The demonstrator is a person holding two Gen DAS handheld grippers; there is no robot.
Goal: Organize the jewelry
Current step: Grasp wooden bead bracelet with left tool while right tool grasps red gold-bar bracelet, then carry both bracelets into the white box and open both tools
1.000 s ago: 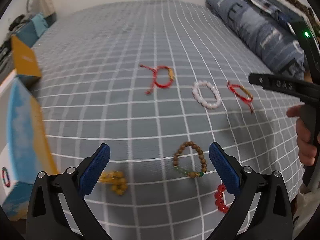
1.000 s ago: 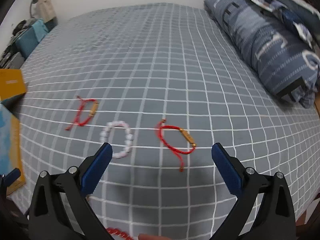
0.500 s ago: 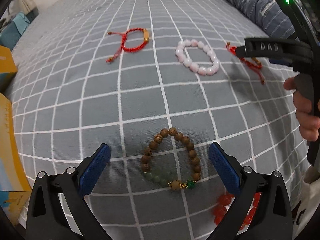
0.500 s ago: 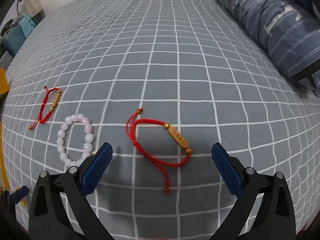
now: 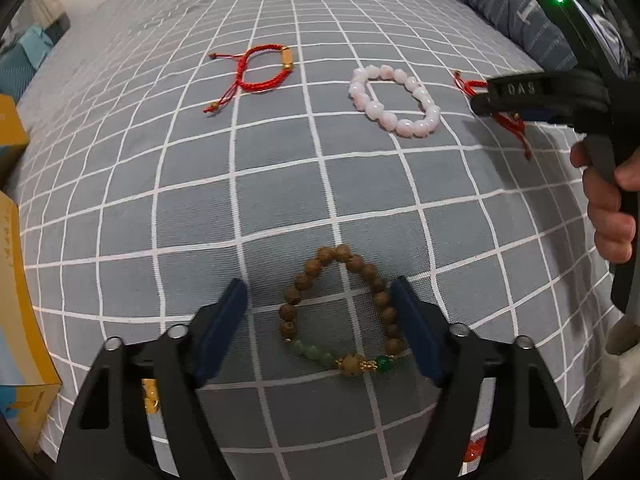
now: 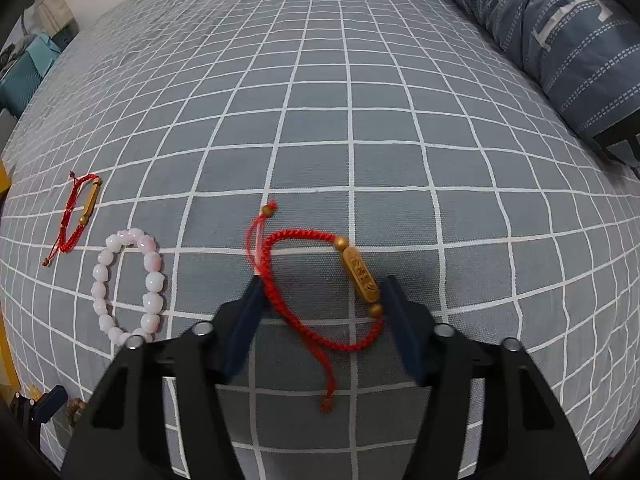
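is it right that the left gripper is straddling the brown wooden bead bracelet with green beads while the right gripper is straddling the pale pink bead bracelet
Not quite. The right gripper is straddling the red braided cord bracelet with a gold tube charm, as the right wrist view shows; the pale pink bead bracelet lies off to its left. The left gripper does straddle the brown wooden bead bracelet with green beads. Both grippers' jaws are closing.
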